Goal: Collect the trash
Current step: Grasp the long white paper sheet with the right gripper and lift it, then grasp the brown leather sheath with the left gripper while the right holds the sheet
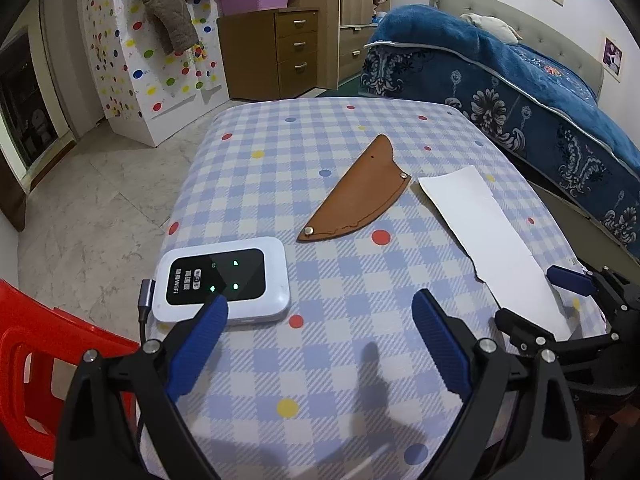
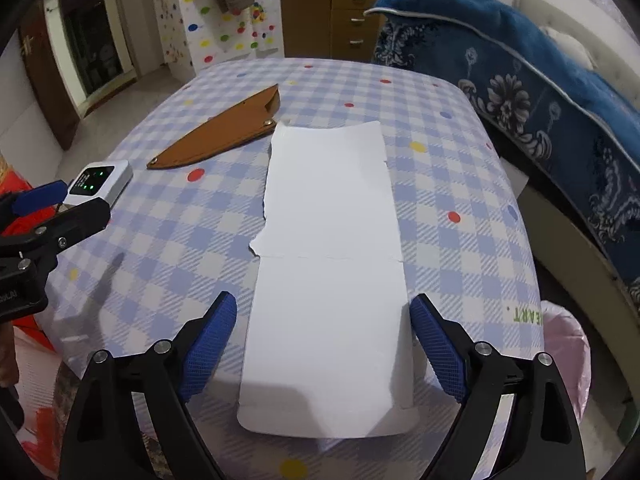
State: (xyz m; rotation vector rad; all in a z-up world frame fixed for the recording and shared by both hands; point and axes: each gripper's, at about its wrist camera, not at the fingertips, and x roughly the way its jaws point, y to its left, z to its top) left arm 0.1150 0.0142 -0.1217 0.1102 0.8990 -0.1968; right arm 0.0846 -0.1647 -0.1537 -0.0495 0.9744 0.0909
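White paper [image 2: 328,280], blue-checked tablecloth [image 2: 460,168]

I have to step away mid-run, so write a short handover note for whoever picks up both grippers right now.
Left gripper: open, holding nothing, over the checked table beside the WiFi router.
Right gripper: open, fingers either side of the white paper strip, not yet closed on it.
The strip lies flat near the table's right edge; the brown leather sheath lies beside it.
A pink-lined bin sits below the table's right edge.
Done: nothing collected.
Left: grip the paper and probably bin it.
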